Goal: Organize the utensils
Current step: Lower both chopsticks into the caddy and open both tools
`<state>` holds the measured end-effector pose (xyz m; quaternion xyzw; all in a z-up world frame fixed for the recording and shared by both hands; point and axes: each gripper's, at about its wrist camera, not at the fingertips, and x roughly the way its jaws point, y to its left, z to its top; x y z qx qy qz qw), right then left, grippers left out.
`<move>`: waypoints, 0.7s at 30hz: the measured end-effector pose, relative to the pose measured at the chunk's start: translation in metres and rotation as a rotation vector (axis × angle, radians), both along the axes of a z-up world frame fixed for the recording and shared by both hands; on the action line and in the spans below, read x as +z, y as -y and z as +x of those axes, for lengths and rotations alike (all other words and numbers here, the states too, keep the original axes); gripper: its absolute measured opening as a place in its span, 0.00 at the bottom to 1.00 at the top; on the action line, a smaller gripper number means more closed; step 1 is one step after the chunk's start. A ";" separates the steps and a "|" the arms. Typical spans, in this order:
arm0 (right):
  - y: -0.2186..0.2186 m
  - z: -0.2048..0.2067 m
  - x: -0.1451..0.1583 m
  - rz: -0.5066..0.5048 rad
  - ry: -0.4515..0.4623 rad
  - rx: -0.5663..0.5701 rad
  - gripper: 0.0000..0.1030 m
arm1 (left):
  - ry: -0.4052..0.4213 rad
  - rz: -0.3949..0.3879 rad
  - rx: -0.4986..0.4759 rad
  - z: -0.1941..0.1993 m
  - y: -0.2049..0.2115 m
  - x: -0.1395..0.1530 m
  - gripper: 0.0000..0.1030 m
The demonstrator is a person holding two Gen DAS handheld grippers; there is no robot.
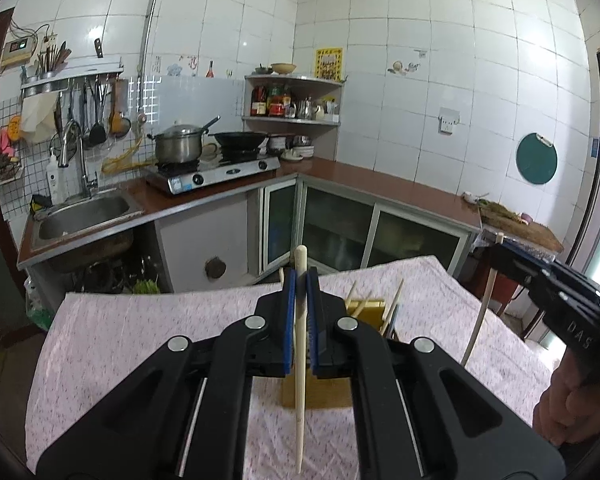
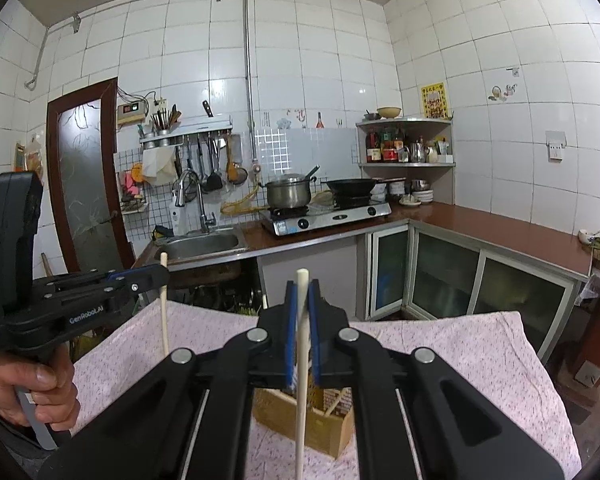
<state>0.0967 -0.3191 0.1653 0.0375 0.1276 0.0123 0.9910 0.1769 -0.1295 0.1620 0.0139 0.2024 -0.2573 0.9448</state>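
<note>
- My left tool (image 1: 299,280) is clamped shut on a pale chopstick (image 1: 300,360), gripped near its top end so the long shaft hangs down in front of me, clear of the pink cloth on the desk (image 1: 140,340)
- I hold it upright, I judge, so its tip can go straight down into a slot
- The wooden organiser box (image 2: 300,420) sits on the desk between and below both tools; a few chopsticks (image 1: 392,304) already lean in its compartments
- My right tool (image 2: 302,292) is likewise closed tight on a second chopstick (image 2: 301,380), held near the top and hanging almost vertical above the box
- Both sticks are lifted off the desk, so dropping them in the box looks like the next step
</note>
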 end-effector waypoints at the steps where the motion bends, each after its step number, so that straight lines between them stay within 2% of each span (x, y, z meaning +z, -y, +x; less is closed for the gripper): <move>1: 0.001 0.003 0.002 -0.001 0.006 -0.001 0.06 | 0.008 -0.001 -0.003 0.004 0.003 0.004 0.04; 12: 0.009 0.031 0.030 -0.023 0.086 -0.018 0.06 | 0.100 -0.009 -0.036 0.040 0.036 0.030 0.04; 17: 0.014 0.047 0.031 -0.022 0.089 -0.021 0.06 | 0.129 -0.037 -0.041 0.063 0.050 0.037 0.04; 21: 0.017 0.061 0.026 -0.018 0.083 -0.024 0.06 | 0.142 -0.052 -0.043 0.076 0.056 0.029 0.04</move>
